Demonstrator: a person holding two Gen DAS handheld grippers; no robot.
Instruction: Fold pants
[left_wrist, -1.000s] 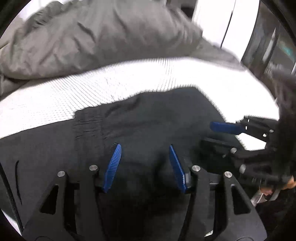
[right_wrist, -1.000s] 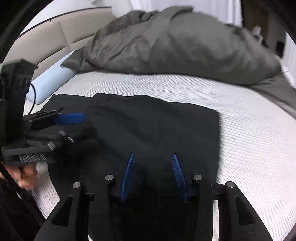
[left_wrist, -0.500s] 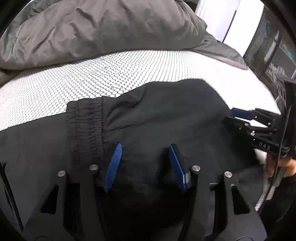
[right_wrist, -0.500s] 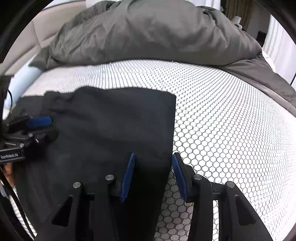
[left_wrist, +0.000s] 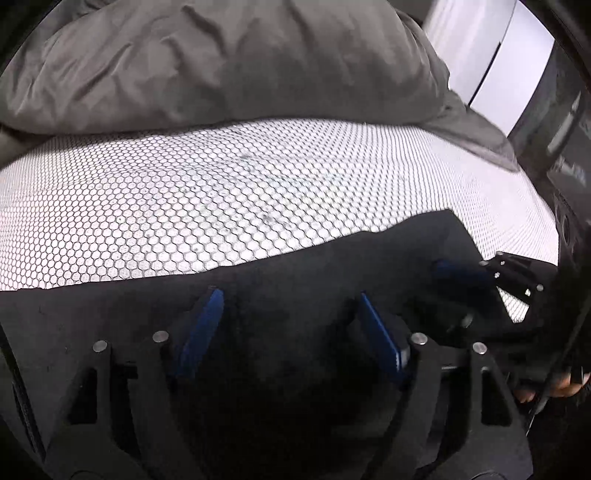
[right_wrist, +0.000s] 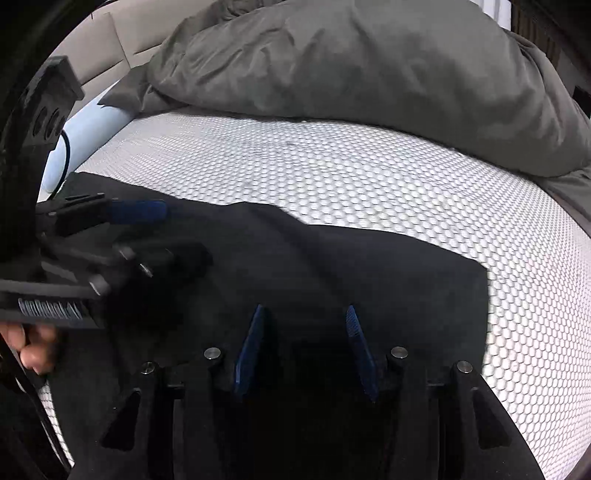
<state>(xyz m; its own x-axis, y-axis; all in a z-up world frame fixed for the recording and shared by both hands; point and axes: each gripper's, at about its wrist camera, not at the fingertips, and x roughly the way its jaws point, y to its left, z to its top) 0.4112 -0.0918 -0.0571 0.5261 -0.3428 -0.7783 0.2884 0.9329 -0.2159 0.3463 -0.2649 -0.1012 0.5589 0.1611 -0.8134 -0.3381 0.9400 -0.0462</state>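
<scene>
Left wrist: both tools (left_wrist: 291, 325) (right_wrist: 304, 347) gaping, empty, over black pants (left_wrist: 295, 266), folds indistinct.

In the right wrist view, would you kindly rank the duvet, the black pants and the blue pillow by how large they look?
1. Duvet and pants: about alike; the pants lie nearer the camera, so I won't rank them.
2. Pillow: clearly smallest, partly hidden.
</scene>
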